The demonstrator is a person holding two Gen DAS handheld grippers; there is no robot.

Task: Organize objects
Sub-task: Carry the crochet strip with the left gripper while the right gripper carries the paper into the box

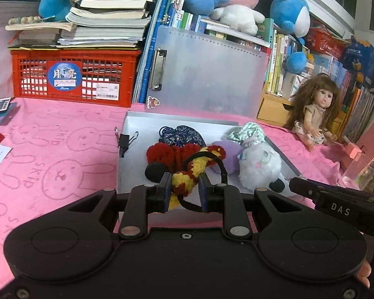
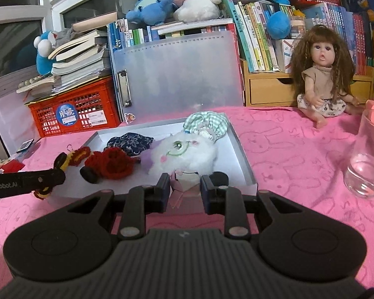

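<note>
A red and yellow crocheted yarn toy [image 1: 184, 174] is being pinched between the narrowed jaws of the left gripper [image 1: 183, 194], over the near edge of the shallow grey open box [image 1: 129, 124] on the pink rabbit-print cloth [image 1: 49, 149]. Further right, a pale pink part [image 2: 180, 189] of the fluffy white plush toy [image 2: 184, 154] lying in that box is being gripped in the right gripper [image 2: 184, 194], its jaws nearly closed
</note>
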